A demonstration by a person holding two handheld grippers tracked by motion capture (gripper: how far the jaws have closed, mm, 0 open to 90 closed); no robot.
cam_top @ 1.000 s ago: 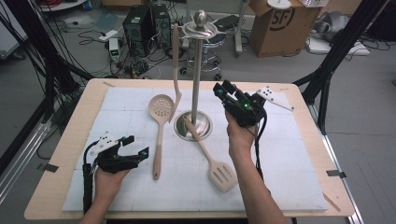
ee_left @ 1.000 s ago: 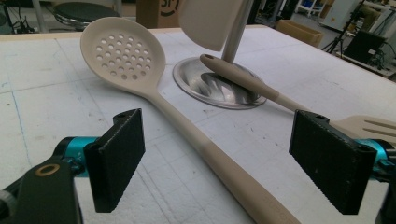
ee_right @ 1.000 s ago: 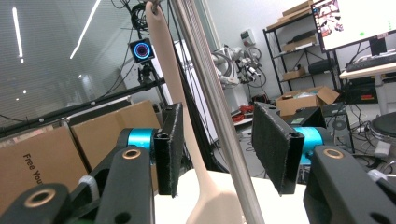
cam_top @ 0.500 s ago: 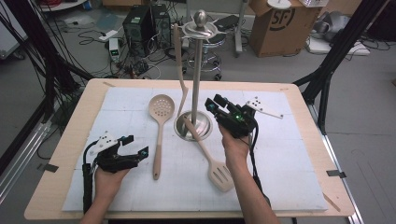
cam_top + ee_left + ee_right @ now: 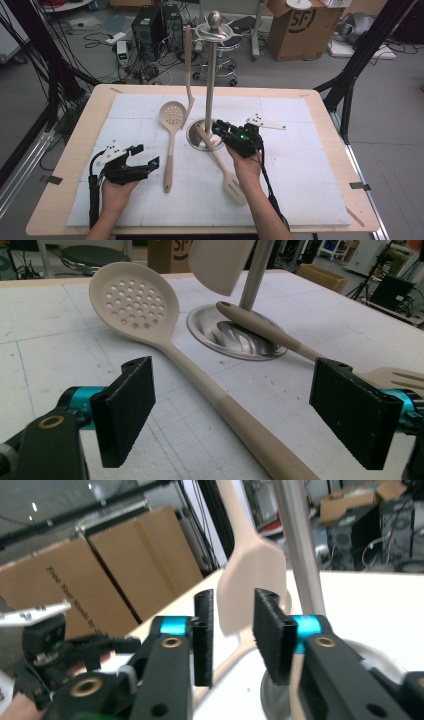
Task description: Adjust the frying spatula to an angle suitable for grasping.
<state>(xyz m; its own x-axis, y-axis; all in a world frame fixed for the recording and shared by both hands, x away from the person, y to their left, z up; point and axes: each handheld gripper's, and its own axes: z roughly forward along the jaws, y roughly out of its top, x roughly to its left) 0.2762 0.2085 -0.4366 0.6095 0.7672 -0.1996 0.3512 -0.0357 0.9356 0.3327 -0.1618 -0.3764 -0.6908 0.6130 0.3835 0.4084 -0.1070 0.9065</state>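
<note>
Now | right gripper point(image 5: 216, 129) over slotted spatula point(image 5: 223, 162) handle end at stand base point(image 5: 196, 138) | jaws narrow, just closing, not yet pressing

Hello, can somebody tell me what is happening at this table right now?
A person works at a table with a gripper in each hand. The right gripper is low at the handle of a slotted spatula, which leans on the base of a metal stand; its jaws have just been closing, with a gap between them. The left gripper rests open beside a perforated spoon lying on the table. Another utensil hangs from the stand.
</note>
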